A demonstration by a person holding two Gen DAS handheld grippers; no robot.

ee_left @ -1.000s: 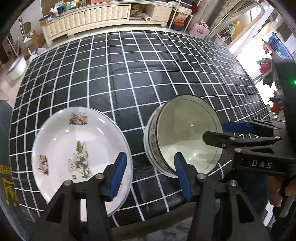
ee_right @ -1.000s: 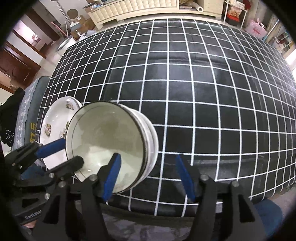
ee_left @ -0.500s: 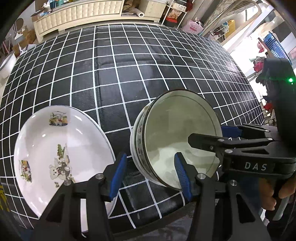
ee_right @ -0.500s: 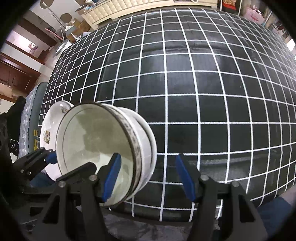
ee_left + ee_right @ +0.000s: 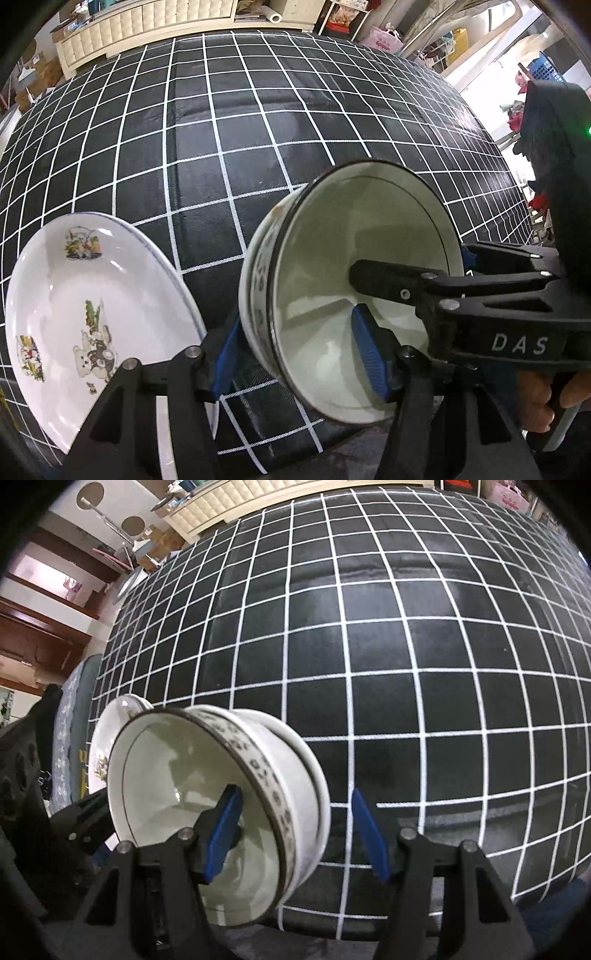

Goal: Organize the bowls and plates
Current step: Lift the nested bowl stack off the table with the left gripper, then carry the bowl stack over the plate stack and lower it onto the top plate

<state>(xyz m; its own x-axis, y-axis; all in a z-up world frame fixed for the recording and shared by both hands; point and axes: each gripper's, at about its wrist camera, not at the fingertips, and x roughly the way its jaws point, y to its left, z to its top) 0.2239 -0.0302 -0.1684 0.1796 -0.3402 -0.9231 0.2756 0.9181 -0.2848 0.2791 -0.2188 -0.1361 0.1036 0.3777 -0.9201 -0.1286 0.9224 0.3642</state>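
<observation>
Left wrist view — left tongs point steeply down at the near edge of the table, black cloth with a white grid. Jaws have just been opening and now straddle the left wall of the bowl: one blue pad outside, one inside. Cannot tell whether the pads actually press the rim. The bowl sits on a nested stack, mouth up, right in front of these tongs. A plate with cartoon prints lies just to the bowl's left, close but seemingly apart from it. Right tongs come in from the right, one finger reaching over the far rim into the bowl; a hand holds the handle.

Right wrist view — right tongs are spread, the left pad inside the bowl, the right pad outside and clear of the wall, so the right rim stands between them ungripped. Plate shows beyond the bowl, on its far side.

Judgement — both tongs flank the same bowl on opposite walls; the next move turns on closing over each rim before lifting.
</observation>
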